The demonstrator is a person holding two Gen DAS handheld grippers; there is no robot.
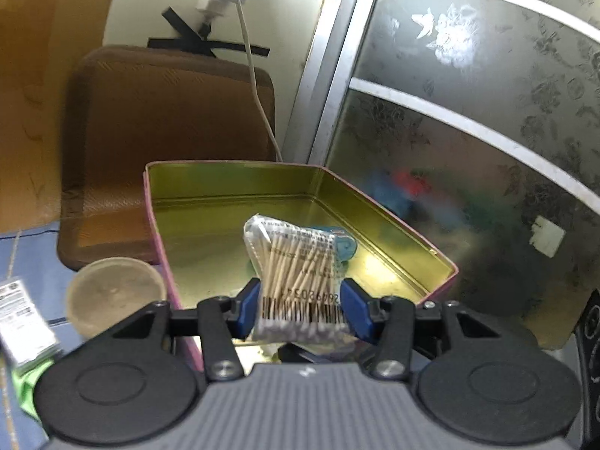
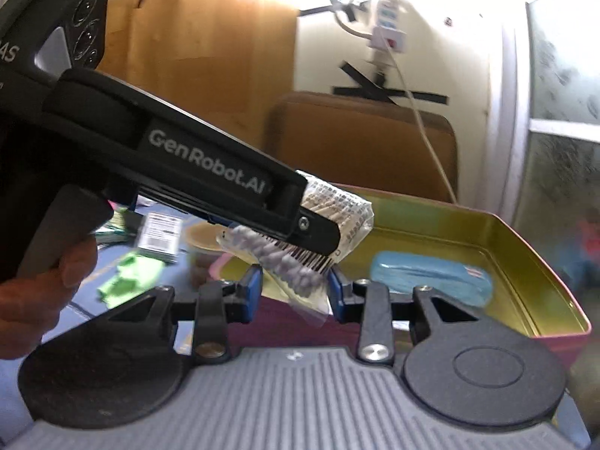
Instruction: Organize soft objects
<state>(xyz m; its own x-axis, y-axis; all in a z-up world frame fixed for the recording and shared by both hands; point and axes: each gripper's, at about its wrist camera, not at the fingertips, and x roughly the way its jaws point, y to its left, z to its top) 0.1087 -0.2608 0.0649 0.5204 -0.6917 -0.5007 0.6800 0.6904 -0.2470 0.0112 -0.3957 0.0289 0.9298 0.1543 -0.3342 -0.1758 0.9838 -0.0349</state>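
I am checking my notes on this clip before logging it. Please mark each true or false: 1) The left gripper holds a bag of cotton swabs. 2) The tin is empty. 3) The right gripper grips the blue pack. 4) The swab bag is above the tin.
1) True: the left gripper is shut on the cotton swab bag.
2) False: a blue pack lies in the tin.
3) False: the right gripper is open, holding nothing.
4) True: held over the tin's near edge.
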